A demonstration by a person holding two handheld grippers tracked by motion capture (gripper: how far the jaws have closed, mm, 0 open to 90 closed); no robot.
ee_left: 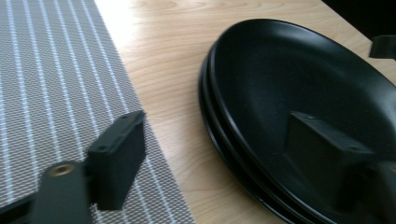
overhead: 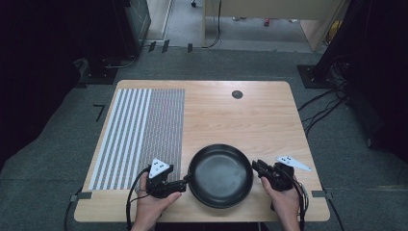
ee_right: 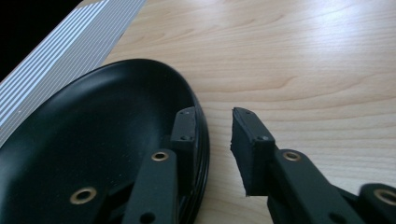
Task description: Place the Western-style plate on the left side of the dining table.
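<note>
Black plates (overhead: 221, 175), apparently a stack of two or three, sit at the near table edge (overhead: 202, 215) beside the striped mat (overhead: 139, 134). Left gripper (overhead: 184, 182) jaws wide apart, straddling the left rim. Right gripper (ee_right: 212, 135) jaws apart, astride the right rim.

Risk: uneven closing tilts the stack; plates could slide apart or off the table's near edge.

Wooden table (overhead: 250, 115) — striped mat (overhead: 139, 134) left, black plates (overhead: 221, 175) near edge
</note>
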